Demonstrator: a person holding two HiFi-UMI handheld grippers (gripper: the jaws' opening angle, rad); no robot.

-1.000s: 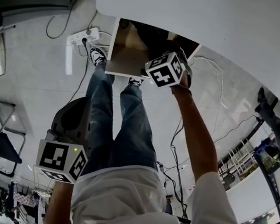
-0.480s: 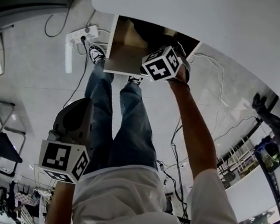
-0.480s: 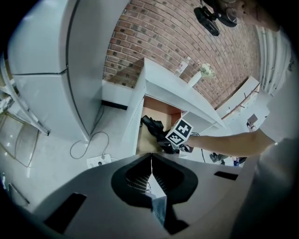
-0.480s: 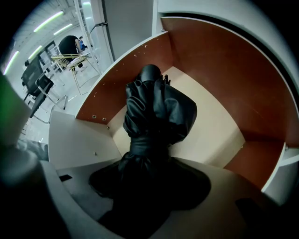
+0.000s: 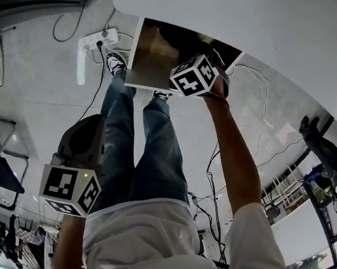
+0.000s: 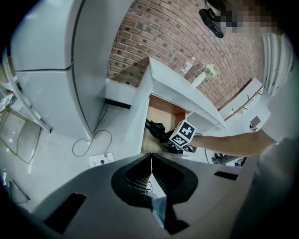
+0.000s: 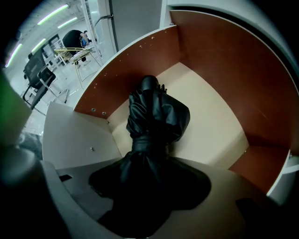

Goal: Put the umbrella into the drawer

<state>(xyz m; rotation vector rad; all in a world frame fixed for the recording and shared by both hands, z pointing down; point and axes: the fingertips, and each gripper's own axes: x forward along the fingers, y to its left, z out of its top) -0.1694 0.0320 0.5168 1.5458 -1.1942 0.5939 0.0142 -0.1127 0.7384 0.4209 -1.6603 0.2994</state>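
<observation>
Your right gripper (image 7: 145,164) is clamping the black, folded umbrella (image 7: 156,116), which is lying crumpled inside the drawer (image 7: 212,128), beige-bottomed with reddish-brown walls. Your left gripper (image 6: 150,170) is hanging over pale floor tiles (image 5: 34,84), its jaws pressed together on nothing.

The head view looks steeply down. The right gripper view looks closely into the drawer (image 7: 210,126); the left gripper view sees it from afar.
</observation>
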